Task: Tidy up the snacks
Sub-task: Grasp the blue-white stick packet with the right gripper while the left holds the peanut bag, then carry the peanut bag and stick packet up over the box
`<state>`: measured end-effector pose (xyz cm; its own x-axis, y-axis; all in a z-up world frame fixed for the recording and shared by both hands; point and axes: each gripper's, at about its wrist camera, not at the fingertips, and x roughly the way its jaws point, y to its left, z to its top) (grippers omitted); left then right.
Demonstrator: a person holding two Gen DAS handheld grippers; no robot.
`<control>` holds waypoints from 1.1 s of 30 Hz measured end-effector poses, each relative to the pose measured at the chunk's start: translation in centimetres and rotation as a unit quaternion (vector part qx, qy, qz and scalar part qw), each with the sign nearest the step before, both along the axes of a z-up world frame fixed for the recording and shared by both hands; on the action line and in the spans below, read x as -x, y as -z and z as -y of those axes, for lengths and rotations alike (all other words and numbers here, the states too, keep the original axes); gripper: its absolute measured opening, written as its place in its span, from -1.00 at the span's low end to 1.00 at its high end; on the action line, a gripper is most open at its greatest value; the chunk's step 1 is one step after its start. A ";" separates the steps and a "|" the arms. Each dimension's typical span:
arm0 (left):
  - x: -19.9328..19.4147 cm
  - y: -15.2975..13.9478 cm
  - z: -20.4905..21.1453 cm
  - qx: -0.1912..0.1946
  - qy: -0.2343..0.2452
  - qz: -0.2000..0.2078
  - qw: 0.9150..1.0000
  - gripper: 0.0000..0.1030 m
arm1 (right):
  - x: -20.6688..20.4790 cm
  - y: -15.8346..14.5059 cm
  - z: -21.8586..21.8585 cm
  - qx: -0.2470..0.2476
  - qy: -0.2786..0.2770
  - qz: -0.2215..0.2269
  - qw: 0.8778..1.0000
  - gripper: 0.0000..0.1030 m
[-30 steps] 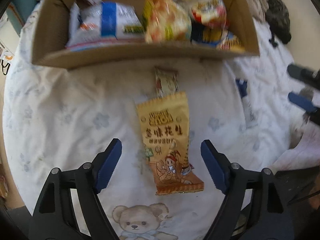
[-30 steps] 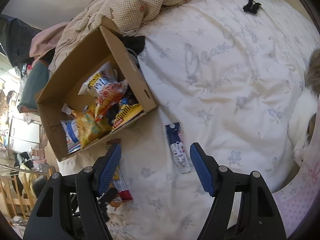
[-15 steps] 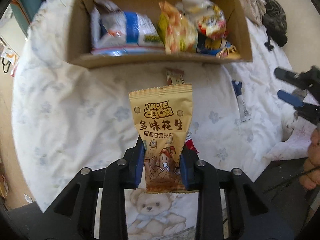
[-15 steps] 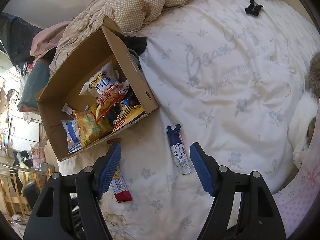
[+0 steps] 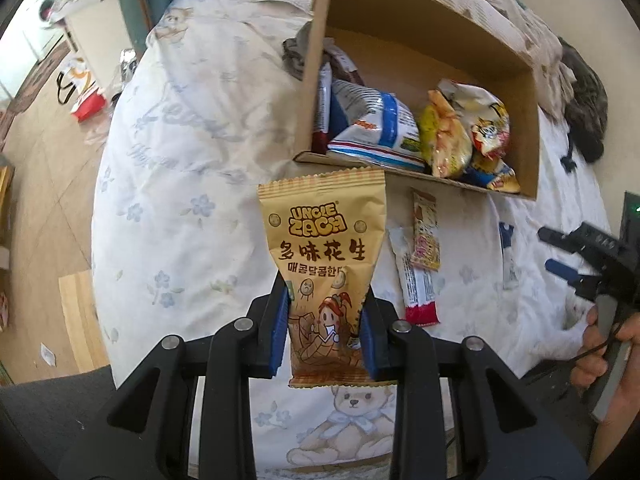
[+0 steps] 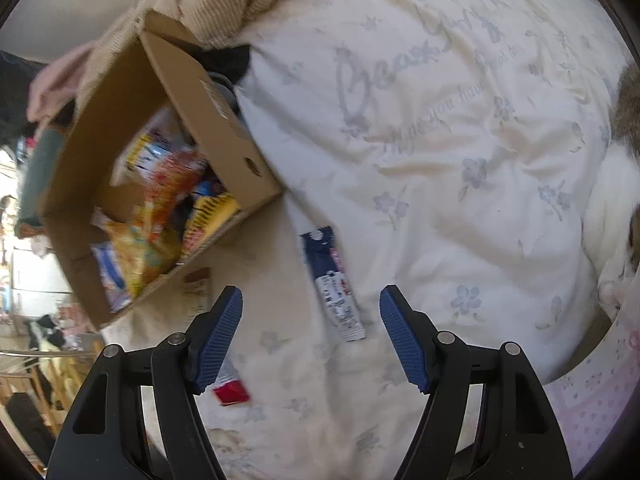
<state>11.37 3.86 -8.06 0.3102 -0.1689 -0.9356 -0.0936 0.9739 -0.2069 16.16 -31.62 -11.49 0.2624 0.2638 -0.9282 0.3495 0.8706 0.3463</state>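
Note:
My left gripper [image 5: 325, 320] is shut on the lower part of a tan peanut bag [image 5: 325, 240] and holds it upright above the bed, in front of the cardboard box [image 5: 532, 128] that holds several snack bags. Two snack bars [image 5: 424, 236] lie on the sheet to the right of the bag. My right gripper [image 6: 311, 336] is open and empty above a blue and white snack stick [image 6: 334, 288] on the sheet. It shows at the right edge of the left wrist view [image 5: 568, 256]. The box [image 6: 224, 120] sits to its upper left.
The bed has a white flowered sheet [image 5: 192, 160] with a bear print [image 5: 352, 412]. A checked blanket [image 6: 224, 4] lies behind the box. A cat [image 6: 624, 152] rests at the right edge. The floor [image 5: 44, 184] drops off at the left of the bed.
My left gripper closed on the peanut bag, lifted it off the sheet and swung left, so the box now sits to the upper right. My right gripper moved closer to the blue stick.

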 end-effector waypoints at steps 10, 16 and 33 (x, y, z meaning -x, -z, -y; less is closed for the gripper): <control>-0.9 0.0 1.9 0.002 0.013 0.008 1.000 -0.48 | -2.1 3.9 -2.9 0.067 -0.062 -0.057 0.994 -0.15; -1.0 0.2 1.6 0.006 0.008 0.002 1.000 -0.48 | -2.2 5.8 -3.4 0.094 -0.081 -0.085 0.989 -0.47; -1.1 0.9 1.0 -0.028 -0.013 0.013 0.999 -0.48 | 2.5 -0.7 -2.0 0.034 -0.076 0.020 0.996 -0.61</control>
